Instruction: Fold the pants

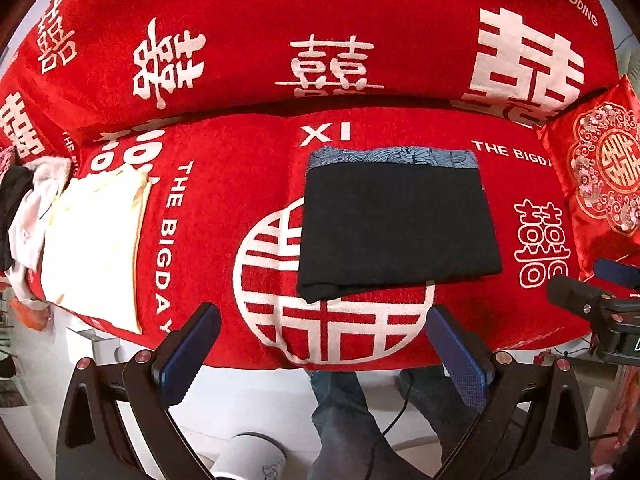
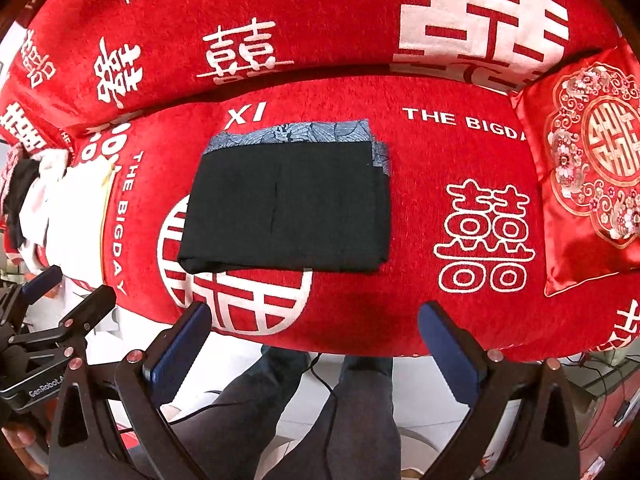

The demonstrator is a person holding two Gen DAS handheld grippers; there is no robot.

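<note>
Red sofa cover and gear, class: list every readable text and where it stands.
"THE BIGDAY": red sofa cover, beside the folded black pants.
"XI": cover, behind the pants.
"WEDDING": backrest edge; the word before it is cut off.
"GenRobot.A", cut off: left hand-held gripper.
Double-happiness signs: cover, cushion.

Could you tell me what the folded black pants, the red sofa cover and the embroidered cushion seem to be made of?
Folded black pants: matte woven cloth, probably cotton-like; no sheen, crisp edges, a blue patterned layer showing at the far edge.
Red sofa cover: plush, chenille-like fabric; fuzzy nap visible.
Embroidered cushion: glossy satin, judging by its highlights, with raised embroidery.
</note>
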